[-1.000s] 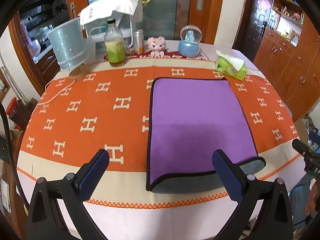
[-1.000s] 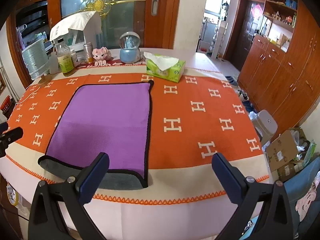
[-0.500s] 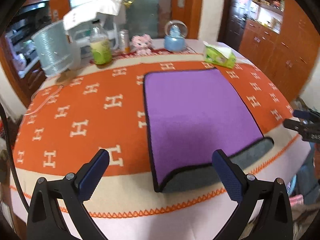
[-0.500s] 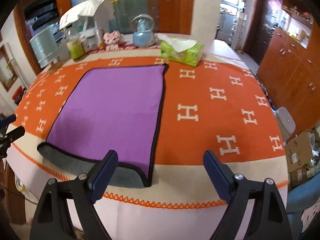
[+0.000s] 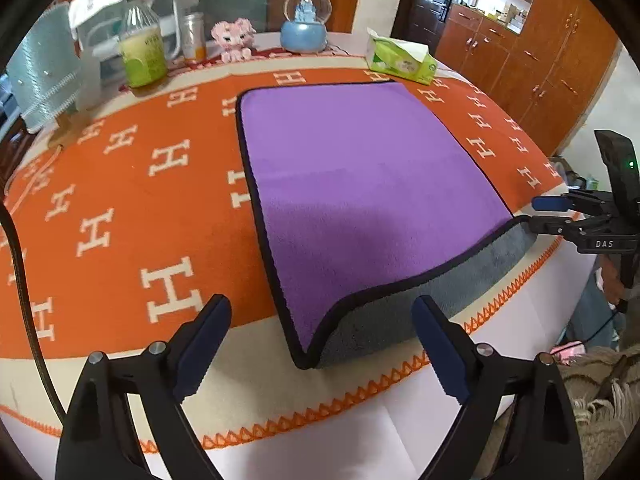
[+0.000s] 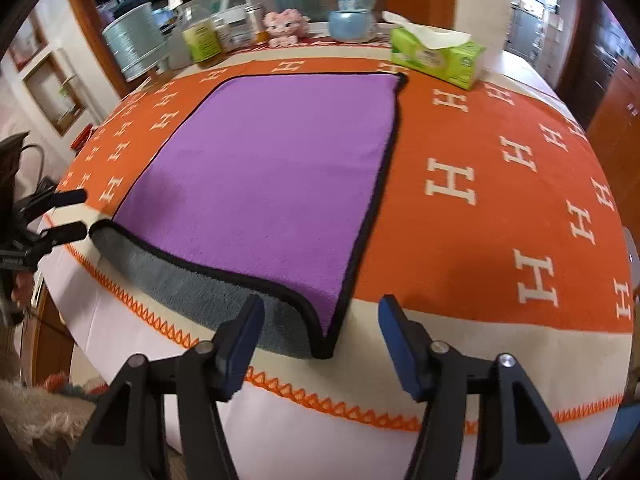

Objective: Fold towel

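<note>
A purple towel (image 5: pixel 360 184) with black trim and a grey underside lies folded on the orange tablecloth; it also shows in the right wrist view (image 6: pixel 272 168). Its purple top layer stops short of the near edge, so a grey strip (image 5: pixel 400 312) shows. My left gripper (image 5: pixel 320 320) is open, just in front of the towel's near left corner (image 5: pixel 304 360). My right gripper (image 6: pixel 320 324) is open, straddling the near right corner (image 6: pixel 324 350). Each gripper shows in the other's view, the right one (image 5: pixel 548 214) and the left one (image 6: pixel 70 216), at the towel's far near corners.
At the table's far side stand a green tissue box (image 5: pixel 400 60), a blue snow globe (image 5: pixel 306 20), a pink toy (image 5: pixel 234 38), a bottle of yellow-green liquid (image 5: pixel 142 46) and a silver lamp (image 5: pixel 44 72). The table edge (image 5: pixel 360 420) is close below the grippers.
Both grippers have moved in closer and lower toward the towel's near corners. The right gripper's jaws have narrowed somewhat. The towel has not moved.
</note>
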`<state>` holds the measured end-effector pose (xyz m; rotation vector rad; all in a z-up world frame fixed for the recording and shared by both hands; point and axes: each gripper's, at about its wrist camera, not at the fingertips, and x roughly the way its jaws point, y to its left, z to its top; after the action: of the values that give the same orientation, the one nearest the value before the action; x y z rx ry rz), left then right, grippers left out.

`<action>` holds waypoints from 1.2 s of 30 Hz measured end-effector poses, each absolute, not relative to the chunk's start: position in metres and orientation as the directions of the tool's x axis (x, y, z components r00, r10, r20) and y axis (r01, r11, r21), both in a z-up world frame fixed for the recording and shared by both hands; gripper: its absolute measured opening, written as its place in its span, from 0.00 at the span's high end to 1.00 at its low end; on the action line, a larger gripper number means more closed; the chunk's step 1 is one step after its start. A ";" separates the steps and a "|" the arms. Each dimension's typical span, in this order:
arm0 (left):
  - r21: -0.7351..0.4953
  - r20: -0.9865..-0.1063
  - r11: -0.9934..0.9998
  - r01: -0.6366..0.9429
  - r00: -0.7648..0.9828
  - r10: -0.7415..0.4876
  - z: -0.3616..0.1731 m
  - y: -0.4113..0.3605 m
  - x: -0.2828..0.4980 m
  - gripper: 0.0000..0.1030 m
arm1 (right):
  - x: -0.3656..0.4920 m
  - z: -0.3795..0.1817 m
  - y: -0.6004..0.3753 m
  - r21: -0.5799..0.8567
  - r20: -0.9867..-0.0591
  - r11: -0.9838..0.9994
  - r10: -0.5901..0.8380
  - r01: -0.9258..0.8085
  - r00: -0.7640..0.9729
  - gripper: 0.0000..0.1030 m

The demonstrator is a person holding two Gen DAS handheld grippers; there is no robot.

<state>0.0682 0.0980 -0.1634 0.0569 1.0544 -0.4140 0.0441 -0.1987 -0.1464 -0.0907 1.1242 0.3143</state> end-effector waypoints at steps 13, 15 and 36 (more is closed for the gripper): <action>-0.178 -0.883 0.880 0.440 0.323 -0.341 -0.177 0.093 0.079 0.47 | 0.054 -0.159 -0.191 0.125 -0.919 0.909 0.257 -0.397 0.300 0.74; -0.184 -0.884 0.876 0.445 0.316 -0.346 -0.178 0.094 0.079 0.50 | 0.054 -0.158 -0.190 0.127 -0.919 0.905 0.262 -0.405 0.296 0.75; -0.160 -0.912 0.861 0.482 0.262 -0.316 -0.185 0.087 0.076 0.88 | 0.051 -0.158 -0.191 0.112 -0.921 0.902 0.252 -0.418 0.297 0.82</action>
<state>0.0756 0.0872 -0.1852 0.1616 1.1890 -0.5429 0.0510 -0.1907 -0.1579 -0.1602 1.1895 0.4473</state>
